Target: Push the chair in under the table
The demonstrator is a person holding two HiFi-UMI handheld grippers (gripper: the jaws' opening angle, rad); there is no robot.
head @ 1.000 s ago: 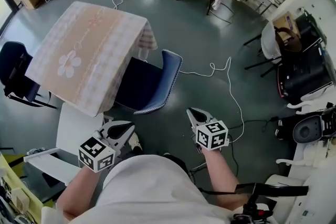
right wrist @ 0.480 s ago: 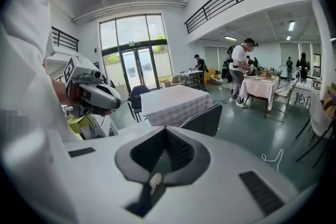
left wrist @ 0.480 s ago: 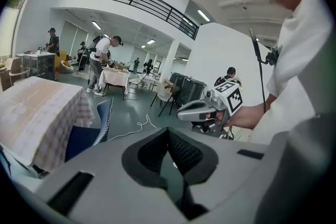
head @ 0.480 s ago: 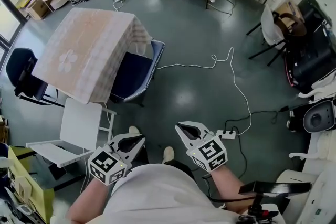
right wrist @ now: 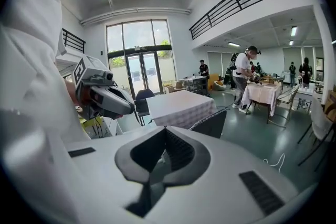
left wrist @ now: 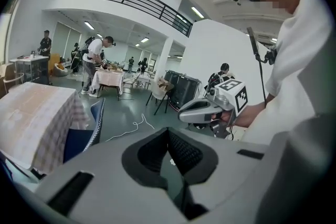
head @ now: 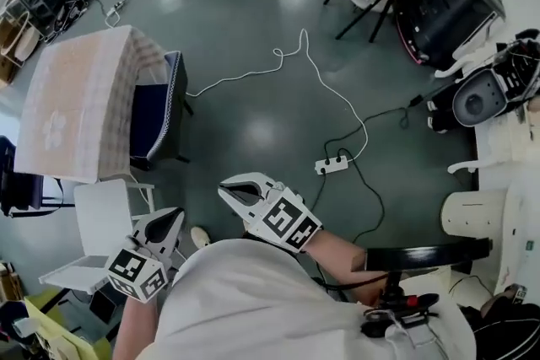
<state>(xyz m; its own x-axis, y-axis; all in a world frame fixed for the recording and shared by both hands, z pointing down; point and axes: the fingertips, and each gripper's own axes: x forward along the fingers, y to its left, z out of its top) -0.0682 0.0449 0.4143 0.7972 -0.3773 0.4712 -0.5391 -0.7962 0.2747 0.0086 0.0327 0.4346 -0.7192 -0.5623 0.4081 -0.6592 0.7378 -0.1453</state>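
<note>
The blue chair [head: 159,110] stands tucked against the table [head: 72,101], which wears a pink checked cloth, at the left of the head view. Both grippers are held close to my body, well away from the chair and touching nothing. My left gripper [head: 173,217] is shut and empty. My right gripper [head: 226,188] is shut and empty too. In the left gripper view the chair [left wrist: 88,131] and table [left wrist: 31,113] lie to the left, past the right gripper [left wrist: 181,115]. The right gripper view shows the table [right wrist: 178,105], the chair back [right wrist: 211,123] and the left gripper [right wrist: 131,109].
A white folding chair [head: 101,219] stands just left of me. A power strip [head: 333,166] and its cables trail across the grey floor ahead. A dark chair [head: 13,181] sits behind the table. People stand at another table [left wrist: 107,78] far off.
Both grippers have drawn back from the chair toward my body, and the right one has risen and rolled. The view has swung right, so table and chair now sit at the left.
</note>
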